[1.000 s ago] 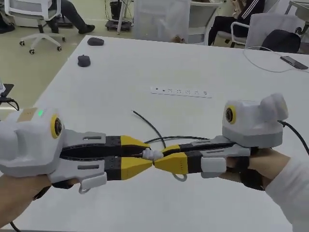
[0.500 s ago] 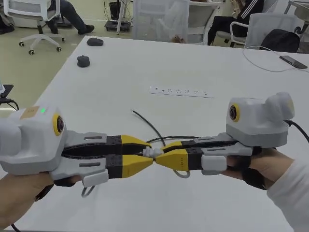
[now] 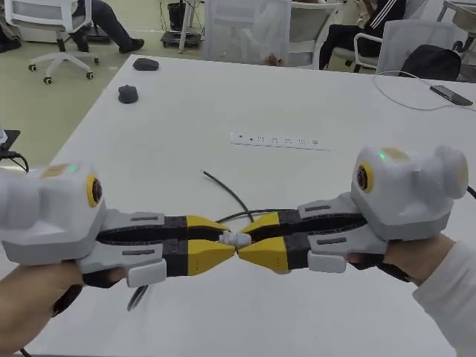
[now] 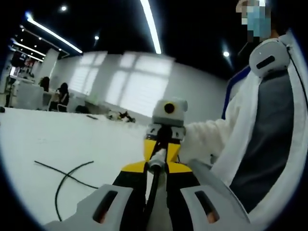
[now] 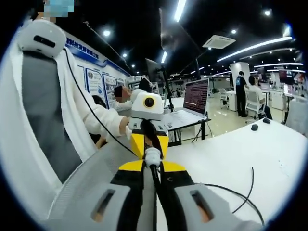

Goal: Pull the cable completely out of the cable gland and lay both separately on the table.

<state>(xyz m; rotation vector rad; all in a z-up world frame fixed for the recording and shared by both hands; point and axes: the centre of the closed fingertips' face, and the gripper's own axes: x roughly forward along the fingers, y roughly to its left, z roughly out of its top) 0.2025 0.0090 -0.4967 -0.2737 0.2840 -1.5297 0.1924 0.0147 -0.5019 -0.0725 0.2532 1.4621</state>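
A small white cable gland [image 3: 236, 239] sits between the two grippers, which meet tip to tip above the table. My left gripper [image 3: 229, 242] comes in from the left and is shut on the gland [image 4: 156, 164]. A black cable [image 4: 151, 195] runs back between its jaws. My right gripper [image 3: 245, 239] faces it from the right, shut on the black cable [image 5: 155, 190] just behind the gland [image 5: 152, 156]. Loose cable [image 3: 230, 195] curves across the table behind the tips.
A white power strip [image 3: 279, 140] lies mid-table, with two computer mice [image 3: 128, 94] at the far left. At the far right lie a phone [image 3: 452, 94] and a thin white wire. Chairs and seated people are beyond the table's far edge.
The grippers stay tip to tip on the gland. The right one has risen a little, and the cable loop that hung under it is out of sight.
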